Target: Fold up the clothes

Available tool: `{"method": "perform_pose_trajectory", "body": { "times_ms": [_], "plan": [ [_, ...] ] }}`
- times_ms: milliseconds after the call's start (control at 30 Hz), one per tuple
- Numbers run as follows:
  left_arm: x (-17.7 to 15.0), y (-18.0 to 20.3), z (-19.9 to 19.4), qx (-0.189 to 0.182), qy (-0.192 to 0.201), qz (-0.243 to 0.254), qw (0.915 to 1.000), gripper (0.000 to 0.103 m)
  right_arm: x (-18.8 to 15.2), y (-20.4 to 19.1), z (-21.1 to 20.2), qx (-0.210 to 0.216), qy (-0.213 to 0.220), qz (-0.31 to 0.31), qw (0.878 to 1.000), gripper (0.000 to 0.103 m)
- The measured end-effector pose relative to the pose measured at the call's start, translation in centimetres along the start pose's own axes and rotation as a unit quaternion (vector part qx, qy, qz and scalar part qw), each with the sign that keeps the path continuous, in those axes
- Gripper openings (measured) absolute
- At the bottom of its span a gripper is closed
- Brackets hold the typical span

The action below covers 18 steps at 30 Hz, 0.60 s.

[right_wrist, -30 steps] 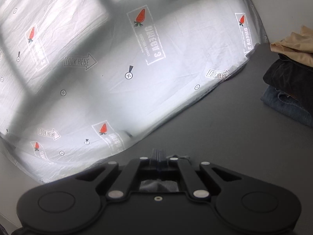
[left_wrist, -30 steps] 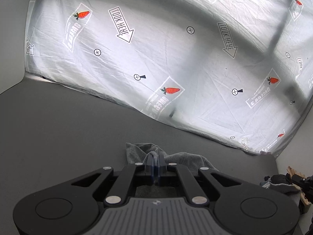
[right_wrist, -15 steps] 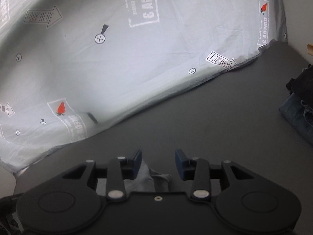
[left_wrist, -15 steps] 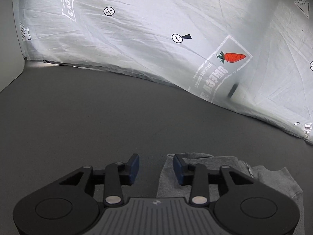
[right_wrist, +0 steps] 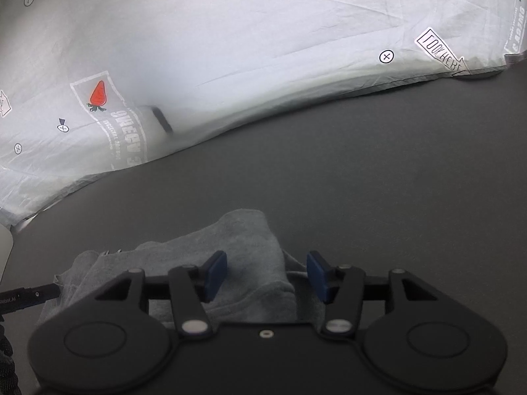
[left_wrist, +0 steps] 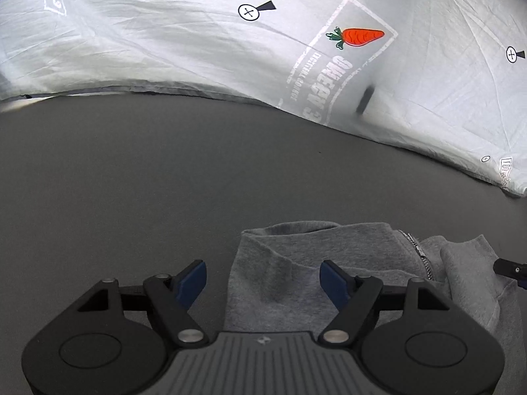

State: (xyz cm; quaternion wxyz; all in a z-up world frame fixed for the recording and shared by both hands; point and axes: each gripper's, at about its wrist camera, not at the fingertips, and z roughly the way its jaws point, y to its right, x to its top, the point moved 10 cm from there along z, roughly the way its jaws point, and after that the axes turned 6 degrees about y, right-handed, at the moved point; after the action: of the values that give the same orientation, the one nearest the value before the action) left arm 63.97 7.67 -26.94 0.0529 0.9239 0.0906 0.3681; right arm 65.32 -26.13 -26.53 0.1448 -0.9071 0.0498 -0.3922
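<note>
A grey zip-up sweatshirt (left_wrist: 329, 263) lies on the dark grey table (left_wrist: 164, 181); its zipper (left_wrist: 421, 256) runs down the right side. My left gripper (left_wrist: 263, 279) is open and empty, just above the garment's left edge. In the right wrist view the same sweatshirt (right_wrist: 243, 247) lies bunched under my right gripper (right_wrist: 266, 276), which is open and empty, its blue pads apart over the cloth. The tip of the other gripper (right_wrist: 29, 296) shows at the left edge.
A white printed backdrop sheet (left_wrist: 296, 49) with carrot logos hangs behind the table and meets it along the far edge. It also shows in the right wrist view (right_wrist: 263, 49). Bare table (right_wrist: 395, 181) lies beyond the garment.
Both grippers were shut on the sweatshirt a second ago; both have opened and let it go. It now lies on the table, and both grippers have drawn lower and closer to it.
</note>
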Motion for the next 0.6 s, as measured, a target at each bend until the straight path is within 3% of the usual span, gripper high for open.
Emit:
{"method": "perform_pose_trajectory", "body": {
  "times_ms": [100, 167, 233, 400, 467, 533, 600],
  "plan": [
    [0.1, 1.0, 0.3, -0.001, 0.001, 0.021, 0.9998, 0.067, -0.2, -0.3, 0.9, -0.006, -0.002, -0.009, 1.000, 0.055],
    [-0.2, 1.3, 0.6, 0.014, -0.010, 0.046, 0.9988, 0.036, -0.3, -0.3, 1.0, -0.007, -0.003, -0.011, 1.000, 0.055],
    [-0.7, 1.5, 0.8, 0.024, -0.018, 0.063, 0.9976, 0.015, -0.4, -0.3, 1.0, -0.010, -0.002, -0.010, 1.000, 0.055],
    [-1.1, 1.9, 0.9, 0.026, -0.016, 0.080, 0.9964, 0.016, -0.7, -0.3, 1.5, -0.014, -0.004, -0.011, 1.000, 0.056],
    [-1.2, 2.0, 1.1, 0.036, -0.008, 0.089, 0.9954, 0.003, -0.9, -0.3, 1.8, -0.013, -0.006, -0.009, 1.000, 0.055],
    [-0.9, 1.9, 0.9, 0.048, 0.001, 0.085, 0.9952, 0.003, -0.6, -0.4, 1.4, -0.017, 0.008, -0.014, 1.000, 0.041],
    [-0.3, 1.7, 0.5, 0.055, 0.008, 0.067, 0.9962, 0.002, 0.1, -0.4, 0.5, -0.027, 0.031, -0.021, 0.999, 0.006]
  ]
}}
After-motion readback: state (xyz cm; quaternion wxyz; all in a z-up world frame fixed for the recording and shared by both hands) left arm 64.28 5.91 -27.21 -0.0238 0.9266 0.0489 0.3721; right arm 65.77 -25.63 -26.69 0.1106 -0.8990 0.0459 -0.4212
